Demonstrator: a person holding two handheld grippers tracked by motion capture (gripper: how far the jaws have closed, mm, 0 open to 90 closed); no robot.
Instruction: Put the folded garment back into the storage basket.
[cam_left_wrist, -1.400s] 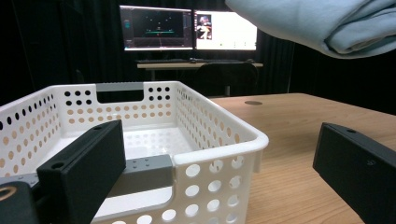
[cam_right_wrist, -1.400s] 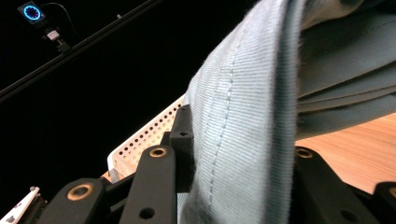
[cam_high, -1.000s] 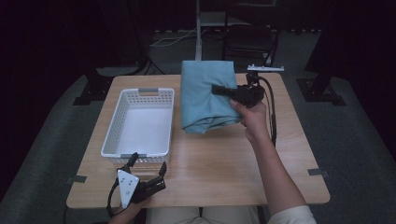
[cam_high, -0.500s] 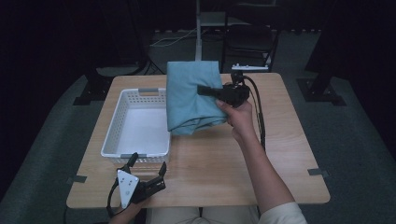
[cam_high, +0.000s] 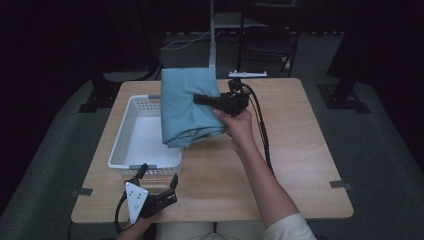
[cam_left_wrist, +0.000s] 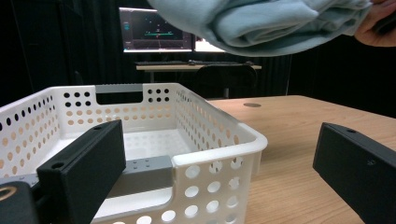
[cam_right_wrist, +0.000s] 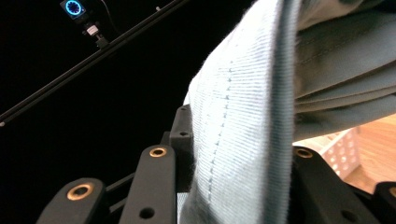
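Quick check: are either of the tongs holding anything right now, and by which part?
The right tongs clamp the folded light-blue cloth at its right edge, lifted over the white perforated plastic basket. The left tongs are open, holding nothing.

A dark recording studio or robotics lab set up for filming tabletop work. A square light-wood table (cam_high: 300, 165) stands on grey carpet, ringed by black curtains from nine o'clock round to three o'clock. Grey tape marks (cam_high: 341, 184) sit on the carpet beside the table's near corners. At twelve o'clock, beyond the table, a pale metal stand pole (cam_high: 212, 35) rises beside a black chair (cam_high: 265, 47), with loose cables on the floor. The left gripper view shows a lit computer monitor (cam_left_wrist: 156, 30) on a desk in the dark background. The right gripper view shows a small device with a glowing blue ring (cam_right_wrist: 74, 7) mounted on a black overhead bar.
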